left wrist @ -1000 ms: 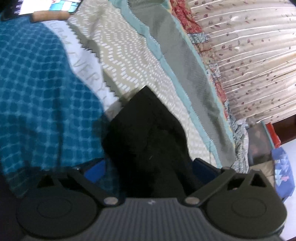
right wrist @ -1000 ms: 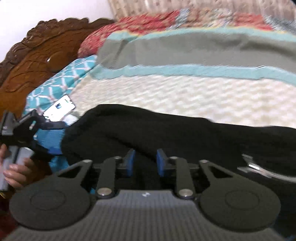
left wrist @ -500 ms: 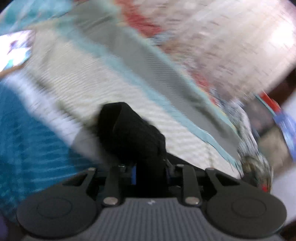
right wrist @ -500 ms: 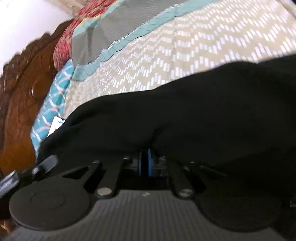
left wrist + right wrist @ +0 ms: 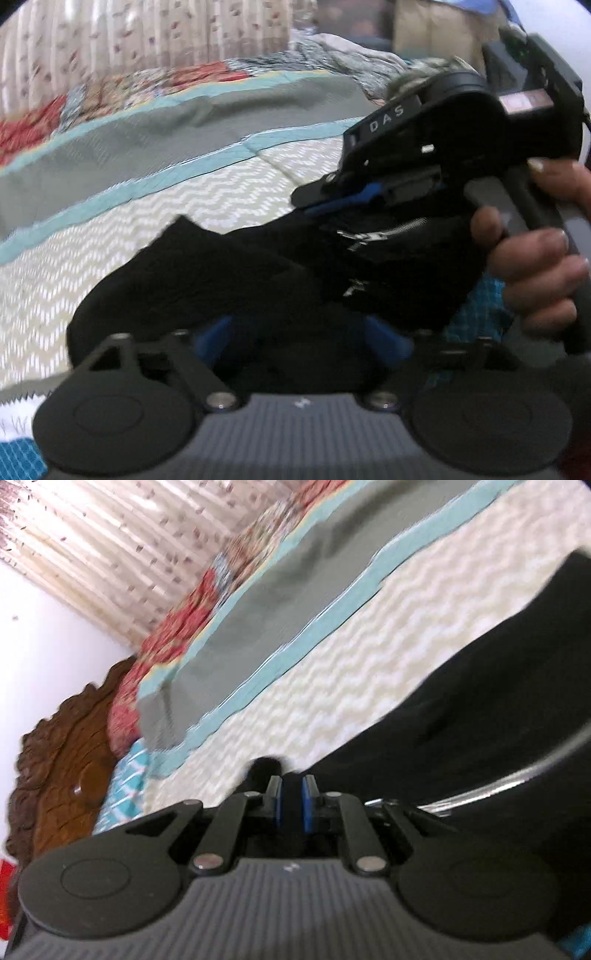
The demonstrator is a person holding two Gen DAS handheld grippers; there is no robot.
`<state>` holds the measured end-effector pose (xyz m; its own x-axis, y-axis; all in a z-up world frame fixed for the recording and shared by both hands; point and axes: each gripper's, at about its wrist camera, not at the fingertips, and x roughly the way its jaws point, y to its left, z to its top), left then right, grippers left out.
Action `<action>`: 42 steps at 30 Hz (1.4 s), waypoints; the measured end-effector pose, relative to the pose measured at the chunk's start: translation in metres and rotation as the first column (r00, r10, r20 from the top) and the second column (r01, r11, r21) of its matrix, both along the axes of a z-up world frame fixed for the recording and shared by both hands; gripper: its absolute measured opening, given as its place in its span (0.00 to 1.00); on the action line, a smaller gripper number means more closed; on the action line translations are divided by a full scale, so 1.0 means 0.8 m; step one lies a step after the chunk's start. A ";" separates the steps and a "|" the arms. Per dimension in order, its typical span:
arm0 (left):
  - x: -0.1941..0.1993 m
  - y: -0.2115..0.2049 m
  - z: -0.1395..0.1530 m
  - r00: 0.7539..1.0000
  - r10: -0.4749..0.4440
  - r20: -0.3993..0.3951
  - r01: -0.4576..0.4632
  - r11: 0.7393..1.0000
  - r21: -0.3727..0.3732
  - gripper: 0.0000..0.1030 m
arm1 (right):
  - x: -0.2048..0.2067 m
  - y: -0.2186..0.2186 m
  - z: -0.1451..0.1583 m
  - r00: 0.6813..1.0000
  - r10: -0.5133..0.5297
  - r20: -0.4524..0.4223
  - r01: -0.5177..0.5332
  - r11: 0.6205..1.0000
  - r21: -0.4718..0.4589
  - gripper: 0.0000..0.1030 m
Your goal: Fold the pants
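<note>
Pants (image 5: pixel 236 273) are lying bunched on the bedspread (image 5: pixel 155 206), stretching between your two tools. Your left gripper (image 5: pixel 306 338) is spread wide around the black cloth. Your right gripper (image 5: pixel 291 801) is pinching the pants tight at its tips.

Both my wrist cameras sat low and close over the pants (image 5: pixel 229 273), looking across the bed (image 5: pixel 369 664) toward the curtain (image 5: pixel 110 546).

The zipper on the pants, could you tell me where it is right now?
In the left wrist view the zipper sits right of centre on the black pants, just below the right gripper.
</note>
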<state>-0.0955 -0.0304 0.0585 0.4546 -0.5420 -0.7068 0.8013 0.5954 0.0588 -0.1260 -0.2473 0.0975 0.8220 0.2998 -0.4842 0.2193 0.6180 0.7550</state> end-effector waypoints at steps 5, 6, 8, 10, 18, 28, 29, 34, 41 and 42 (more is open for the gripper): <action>0.000 0.050 0.041 0.995 0.010 -0.100 -0.024 0.989 -0.144 0.86 | -0.005 0.010 0.007 0.998 0.032 0.054 -0.030 0.999 -0.031 0.15; 0.008 0.071 0.055 0.987 0.041 -0.153 -0.073 0.975 -0.210 0.86 | 0.001 0.017 0.011 0.996 0.062 0.066 -0.059 0.997 -0.042 0.15; 0.030 0.105 0.069 0.966 0.127 -0.226 -0.192 0.937 -0.293 0.86 | 0.020 0.046 0.017 0.985 0.144 0.093 -0.137 0.988 -0.069 0.15; 0.049 0.135 0.074 0.935 0.220 -0.277 -0.306 0.895 -0.324 0.86 | 0.032 0.071 0.018 0.970 0.225 0.092 -0.214 0.970 -0.117 0.15; 0.107 0.204 0.037 0.764 0.367 -0.531 -0.579 0.754 -0.312 0.84 | 0.065 0.116 0.013 0.924 0.383 -0.004 -0.346 0.829 -0.440 0.60; 0.112 0.175 0.017 0.768 0.337 -0.545 -0.546 0.789 -0.282 0.83 | 0.026 0.090 0.035 0.919 0.394 -0.032 -0.383 0.867 -0.320 0.16; 0.112 0.171 0.020 0.777 0.336 -0.532 -0.537 0.796 -0.280 0.83 | 0.013 0.085 0.041 0.927 0.376 -0.014 -0.360 0.875 -0.325 0.16; 0.113 0.117 -0.003 0.796 0.393 -0.460 -0.479 0.874 -0.081 0.83 | 0.010 0.073 -0.018 0.948 0.276 -0.158 -0.313 0.898 -0.311 0.19; 0.114 0.101 -0.024 0.797 0.445 -0.409 -0.477 0.878 0.026 0.89 | 0.009 0.055 -0.036 0.962 0.239 -0.133 -0.267 0.926 -0.266 0.29; 0.113 0.106 -0.017 0.795 0.443 -0.414 -0.483 0.875 0.009 0.86 | 0.005 0.055 -0.031 0.966 0.232 -0.116 -0.256 0.925 -0.281 0.32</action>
<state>-0.0055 0.0543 0.0452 0.3641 -0.4098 -0.8364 0.3710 0.8875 -0.2733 -0.1222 -0.2030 0.0724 0.6965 0.3222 -0.6411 0.0852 0.8500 0.5198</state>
